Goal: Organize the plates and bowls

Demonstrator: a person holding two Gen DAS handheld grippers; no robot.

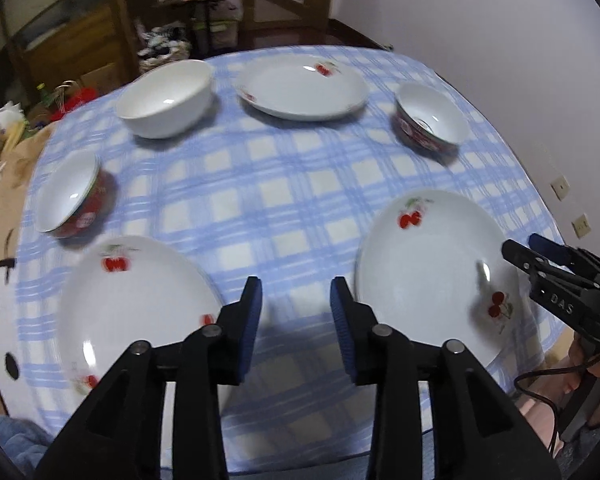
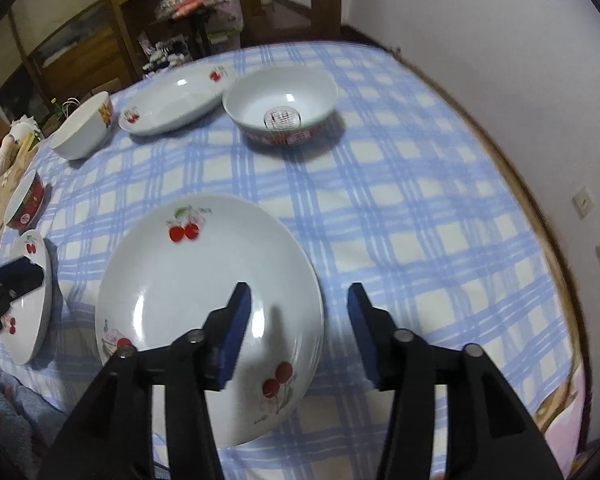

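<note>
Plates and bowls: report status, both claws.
Left claw open, empty. Right claw open, empty, over near cherry plate. Three plates, three bowls spread on checked cloth, none stacked. Nothing blocking.
</note>
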